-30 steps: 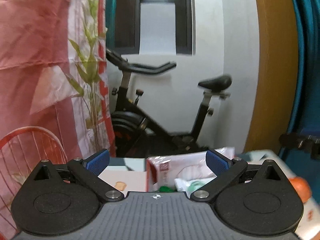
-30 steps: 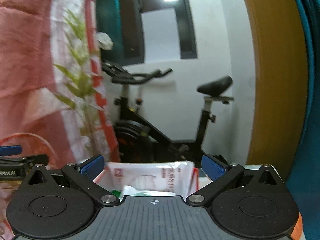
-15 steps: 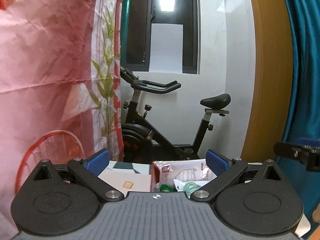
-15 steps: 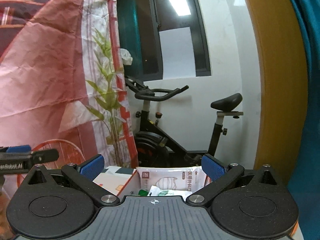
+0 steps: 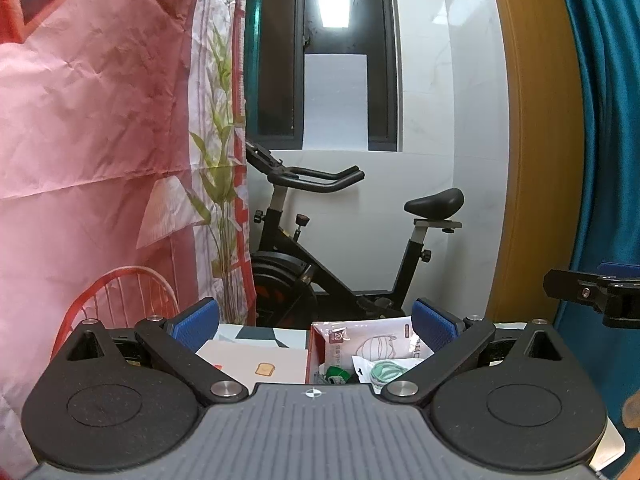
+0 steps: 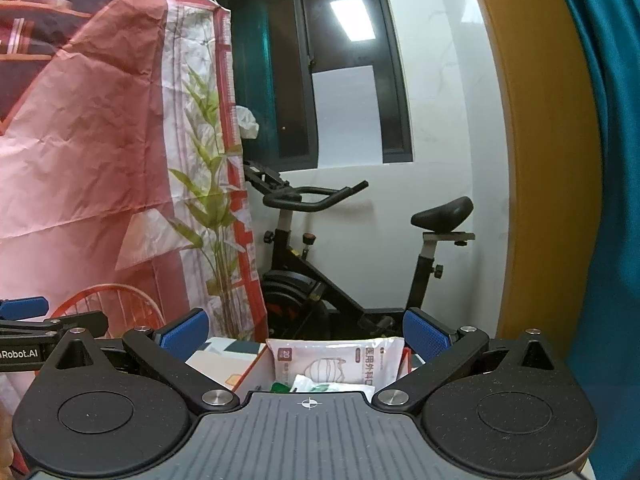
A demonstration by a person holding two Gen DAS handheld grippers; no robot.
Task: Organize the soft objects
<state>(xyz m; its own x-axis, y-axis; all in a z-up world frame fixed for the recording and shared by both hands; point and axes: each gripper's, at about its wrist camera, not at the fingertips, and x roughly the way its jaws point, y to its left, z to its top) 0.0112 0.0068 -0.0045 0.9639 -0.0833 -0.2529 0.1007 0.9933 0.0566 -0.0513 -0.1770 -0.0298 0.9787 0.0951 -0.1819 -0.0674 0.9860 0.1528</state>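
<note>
The left claw [image 5: 315, 330] is held wide and empty. Between and beyond its blue pads, a white mask packet [image 5: 370, 346] with a printed mask drawing is seen upright in a red-edged box [image 5: 310, 354]. The right claw [image 6: 306, 330] is likewise spread wide, empty, above the same packet [image 6: 336, 362].

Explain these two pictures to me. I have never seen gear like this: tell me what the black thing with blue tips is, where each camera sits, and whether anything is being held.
Each picture comes from a fisheye camera mounted on a handheld two-finger gripper, looking forward along its fingers. A person holds one in each hand.

In the left wrist view, the left gripper has its blue-padded fingers spread wide, holding nothing. The right wrist view shows the right gripper likewise open and empty. Each gripper also appears at the edge of the other's picture.

Just beyond the fingers stands an open box with a face mask packet and smaller wrapped items inside. Behind are an exercise bike, a pink printed curtain and a dark window.
</note>
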